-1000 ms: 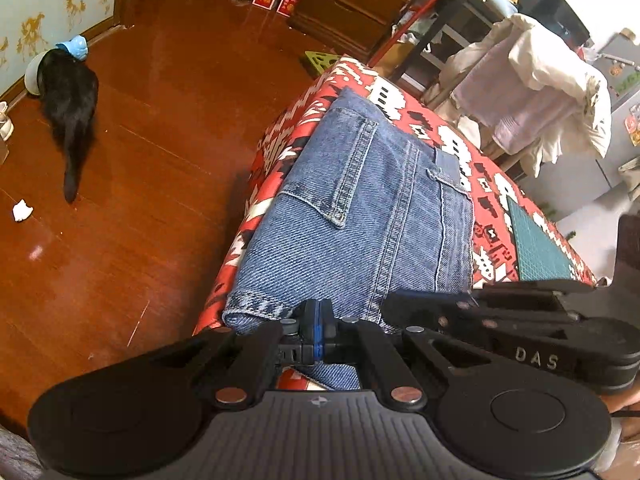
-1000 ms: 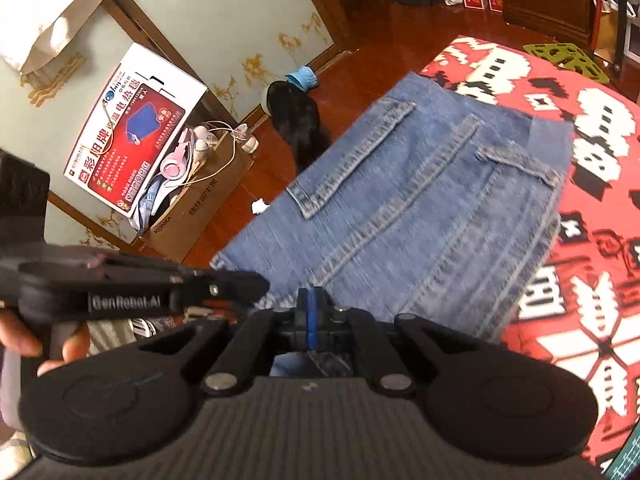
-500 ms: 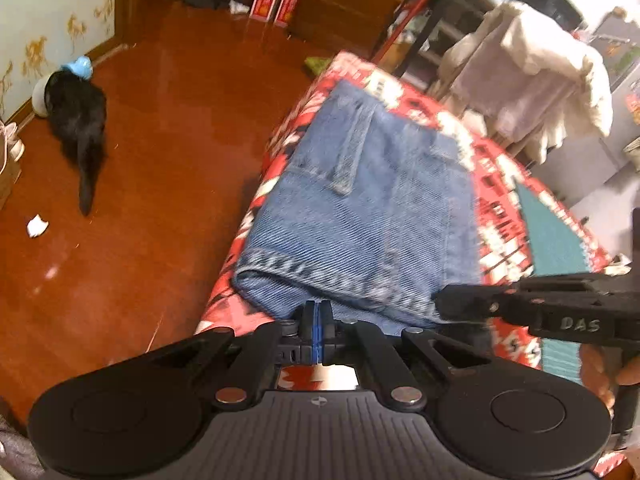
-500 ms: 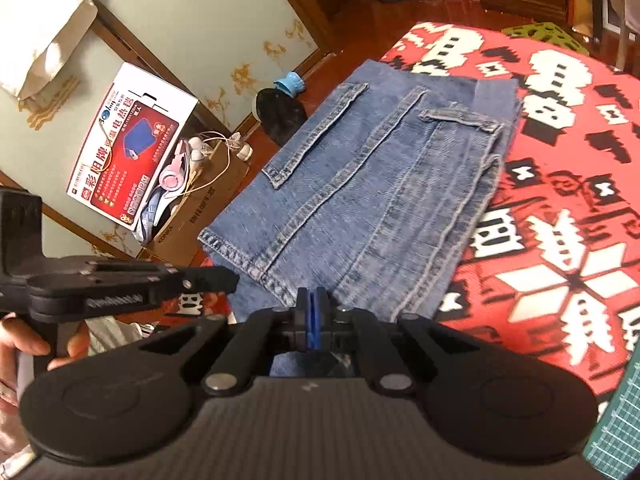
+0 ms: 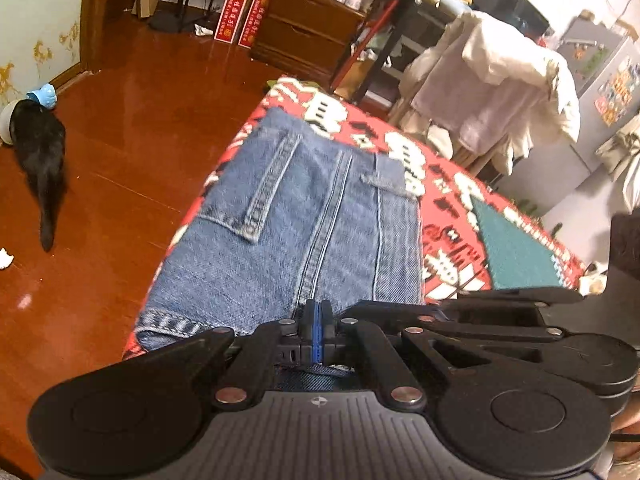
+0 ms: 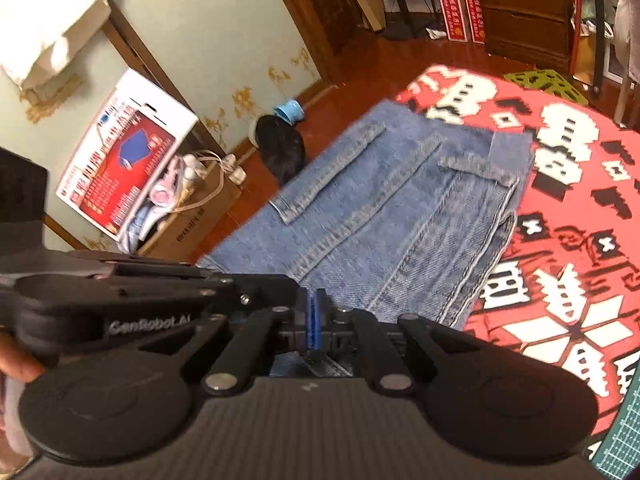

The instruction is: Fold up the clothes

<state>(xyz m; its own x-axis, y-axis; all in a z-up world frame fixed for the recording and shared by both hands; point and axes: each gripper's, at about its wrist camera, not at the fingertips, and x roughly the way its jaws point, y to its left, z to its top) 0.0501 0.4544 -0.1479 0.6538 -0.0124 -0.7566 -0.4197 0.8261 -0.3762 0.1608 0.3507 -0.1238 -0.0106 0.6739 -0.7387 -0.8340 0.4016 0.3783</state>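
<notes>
While both grippers sit side by side at the near end of the folded denim garment (image 5: 304,240), each wrist view shows its own blue-padded tips pressed together. Left gripper (image 5: 318,334): jaws closed, blue pads meeting with no gap seen, a strip of denim visible just under and behind the tips; whether cloth is actually pinched between the pads cannot be told. Right gripper (image 6: 313,322): jaws likewise drawn together, blue pads nearly touching, a fold of denim showing below them; a pinch on the cloth cannot be confirmed either.

In the left wrist view the right gripper's black body lies just to the right, overlapping the frame edge. In the right wrist view the left gripper's body, lettered, crosses the lower left, with fingers (image 6: 16,364) of a hand wrapped at its grip.

Denim garment lies flat on a red blanket (image 5: 404,160) with white and black patterning, along the blanket's edge nearest the wooden floor (image 5: 132,120). Stitched seams and pocket flaps face up; its near hem sits beside the gripper tips. A green cutting mat (image 5: 508,248) lies on the blanket, right of the denim.

On the floor, well apart, a black cat (image 5: 40,148) at a bowl by the wall. A printed cardboard box (image 6: 124,156) leans against the wall
</notes>
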